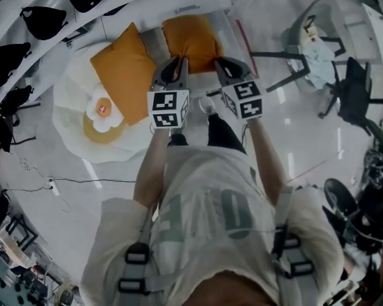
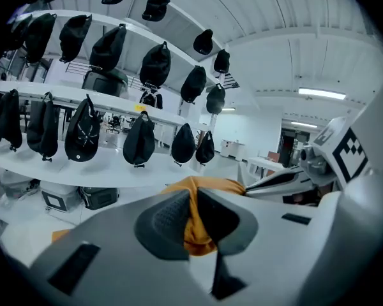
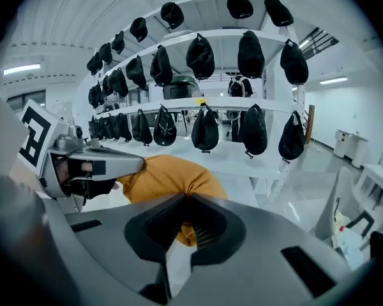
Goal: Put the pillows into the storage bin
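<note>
Both grippers hold one orange pillow (image 1: 191,38) in the air in front of me, each by a near corner. My left gripper (image 1: 173,67) is shut on its fabric (image 2: 195,225), which bunches between the pads. My right gripper (image 3: 185,218) is shut on the other corner, with the pillow's bulk (image 3: 169,177) swelling beyond the jaws. A second orange pillow (image 1: 123,74) lies flat on a white rug to the left. Under and behind the held pillow, a pale translucent bin (image 1: 235,25) shows part of its rim; its inside is hidden.
The white blob-shaped rug (image 1: 70,101) also carries a small egg-like cushion (image 1: 104,112). Curved white shelves hung with black caps (image 2: 140,139) run along the left. A desk and a black office chair (image 1: 357,94) stand at the right on the glossy floor.
</note>
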{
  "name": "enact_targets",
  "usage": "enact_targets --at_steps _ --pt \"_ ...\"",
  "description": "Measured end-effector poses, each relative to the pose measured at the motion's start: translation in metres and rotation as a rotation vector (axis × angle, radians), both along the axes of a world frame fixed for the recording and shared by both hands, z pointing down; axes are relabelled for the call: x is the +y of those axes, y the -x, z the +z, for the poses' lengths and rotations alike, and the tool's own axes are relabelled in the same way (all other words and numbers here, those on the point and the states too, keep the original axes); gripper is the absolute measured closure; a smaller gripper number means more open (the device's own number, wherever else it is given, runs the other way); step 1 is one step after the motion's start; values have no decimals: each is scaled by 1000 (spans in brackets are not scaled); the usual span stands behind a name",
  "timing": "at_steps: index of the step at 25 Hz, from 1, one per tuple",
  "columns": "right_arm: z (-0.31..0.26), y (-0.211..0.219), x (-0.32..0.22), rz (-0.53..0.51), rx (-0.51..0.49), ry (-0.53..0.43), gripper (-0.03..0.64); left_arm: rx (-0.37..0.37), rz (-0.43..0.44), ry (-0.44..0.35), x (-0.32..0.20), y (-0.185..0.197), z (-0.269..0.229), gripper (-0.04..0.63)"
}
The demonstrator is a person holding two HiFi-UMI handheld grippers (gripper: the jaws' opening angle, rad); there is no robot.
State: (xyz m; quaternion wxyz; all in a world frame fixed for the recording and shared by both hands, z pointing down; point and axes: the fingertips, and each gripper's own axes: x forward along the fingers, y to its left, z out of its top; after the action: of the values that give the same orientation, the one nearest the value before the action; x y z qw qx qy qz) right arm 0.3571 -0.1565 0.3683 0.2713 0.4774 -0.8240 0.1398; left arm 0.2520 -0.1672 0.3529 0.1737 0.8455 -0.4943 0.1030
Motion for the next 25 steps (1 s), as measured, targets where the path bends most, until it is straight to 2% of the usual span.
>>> enact_targets --at_steps 4,7,8,9,10,13,18,25 --pt "4 -20 -27 -44 4 11 591 -11 -41 17 -25 -20 7 557" --pt "21 -31 -42 -31 -112 67 588 -19 -106 37 -38 -23 24 537" --pt "31 -38 -47 -7 -143 96 556 -20 -124 65 -41 -23 35 508" --pt "41 -45 -53 23 -152 122 425 -24 -137 106 -43 -21 47 450" --pt "48 -52 -57 47 -150 138 373 -30 -146 144 -44 -19 57 379" --pt "54 -60 -61 65 -149 151 373 -52 -179 182 -40 -6 72 377" --pt "55 -46 -70 3 -146 153 373 -57 -253 192 -43 19 80 377" --pt "61 3 -68 -117 -131 176 373 -55 -363 207 -30 67 87 377"
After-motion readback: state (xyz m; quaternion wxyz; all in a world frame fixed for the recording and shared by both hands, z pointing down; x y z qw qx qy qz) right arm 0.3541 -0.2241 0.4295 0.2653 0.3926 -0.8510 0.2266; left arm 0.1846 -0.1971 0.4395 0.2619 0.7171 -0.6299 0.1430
